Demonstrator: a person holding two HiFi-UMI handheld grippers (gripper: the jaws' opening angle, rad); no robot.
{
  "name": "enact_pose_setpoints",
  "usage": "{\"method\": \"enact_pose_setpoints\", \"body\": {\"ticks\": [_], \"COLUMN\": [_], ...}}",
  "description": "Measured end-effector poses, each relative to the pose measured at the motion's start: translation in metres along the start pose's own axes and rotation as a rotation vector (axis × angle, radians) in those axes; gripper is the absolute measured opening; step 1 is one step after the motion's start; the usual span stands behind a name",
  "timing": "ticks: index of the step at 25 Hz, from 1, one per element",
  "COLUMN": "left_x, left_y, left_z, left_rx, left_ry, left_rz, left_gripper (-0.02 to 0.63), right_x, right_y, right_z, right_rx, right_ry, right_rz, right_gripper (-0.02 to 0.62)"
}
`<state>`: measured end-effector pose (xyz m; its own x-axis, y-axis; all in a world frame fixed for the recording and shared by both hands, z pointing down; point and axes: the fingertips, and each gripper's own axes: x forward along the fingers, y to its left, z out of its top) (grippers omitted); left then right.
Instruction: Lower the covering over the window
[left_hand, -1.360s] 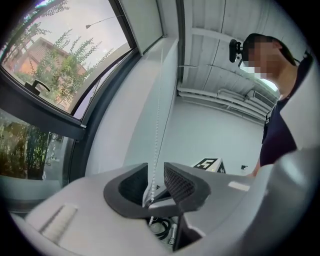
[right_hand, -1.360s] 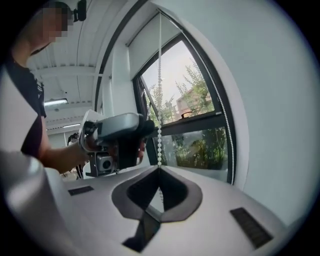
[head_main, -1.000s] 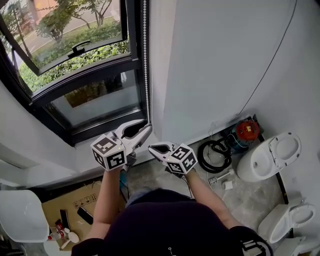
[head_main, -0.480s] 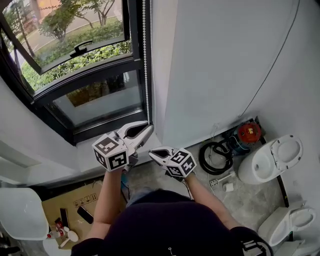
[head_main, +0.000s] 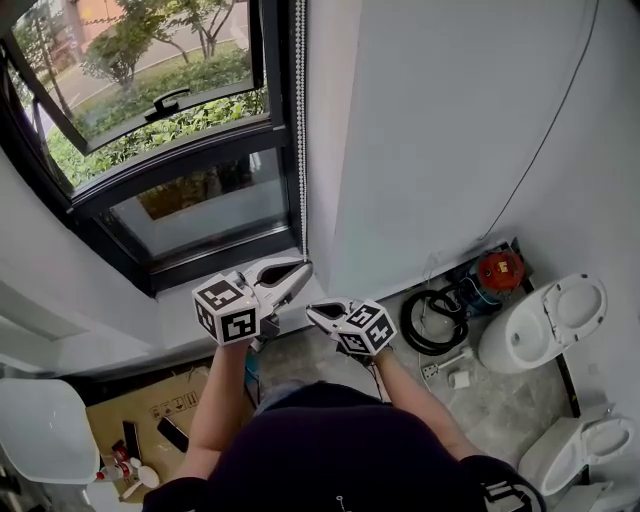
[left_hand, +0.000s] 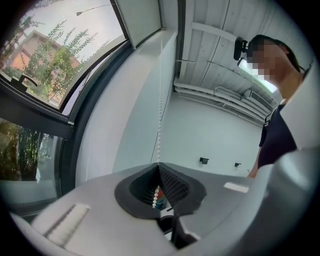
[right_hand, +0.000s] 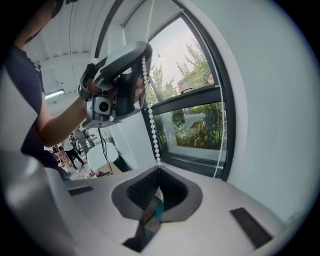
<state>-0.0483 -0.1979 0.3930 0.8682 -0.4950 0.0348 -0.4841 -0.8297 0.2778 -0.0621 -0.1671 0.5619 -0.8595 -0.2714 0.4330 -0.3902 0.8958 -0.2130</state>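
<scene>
Beside the dark-framed window (head_main: 180, 150), the bead chain (head_main: 301, 150) hangs straight down into both tools — the left gripper (head_main: 303, 267), its jaws just closed, pinches it, and the right gripper (head_main: 311, 310), pressed together, grips it just below.

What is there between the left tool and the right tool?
A short stretch of the white bead chain runs from the left tool down to the right tool; the right gripper view shows it.
</scene>
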Motion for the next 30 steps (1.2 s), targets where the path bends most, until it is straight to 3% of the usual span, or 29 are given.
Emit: {"method": "enact_pose_setpoints", "body": {"ticks": [8,13,17,19,20,22,26,30], "left_x": [-0.008,-0.011,-0.015,-0.018,-0.019,-0.019,-0.010,-0.008], "left_y": [0.009,0.012,0.016,0.020,0.022,0.022,0.019,0.018], "left_z": [0.000,-0.029,-0.031,-0.029,-0.029,-0.034,-0.073,-0.093], "left_rx": [-0.014,-0.008,-0.034,-0.034,-0.037,-0.037,-0.017,-0.073], "left_ry": [0.002,0.081,0.068,0.071,0.070,0.089,0.223,0.229], "left_rz": [0.001,0.022,0.026,0.037,0.044,0.047,0.040,0.034], "left_gripper": [0.011,0.011,0.011,0.011,0.011,0.011,0.011,0.011], "right_x": [-0.004,-0.007,-0.019,-0.026,-0.030,-0.039,-0.055,-0.066], "right_y": [-0.010,-0.010,-0.010,-0.008,-0.007,-0.003,0.005,0.015], "right_z": [0.001,-0.001,0.024,0.041,0.050,0.069,0.106,0.125], "right_rx": [-0.027,-0.069,-0.036,-0.034,-0.044,-0.069,-0.088,-0.100], "right_ry": [0.025,0.064,-0.027,-0.067,-0.085,-0.128,-0.231,-0.285], "right_rz": [-0.031,-0.034,-0.019,-0.003,0.003,0.006,0.021,0.056], "right_gripper": [0.014,0.015,0.027,0.120,0.132,0.132,0.132,0.132]}}
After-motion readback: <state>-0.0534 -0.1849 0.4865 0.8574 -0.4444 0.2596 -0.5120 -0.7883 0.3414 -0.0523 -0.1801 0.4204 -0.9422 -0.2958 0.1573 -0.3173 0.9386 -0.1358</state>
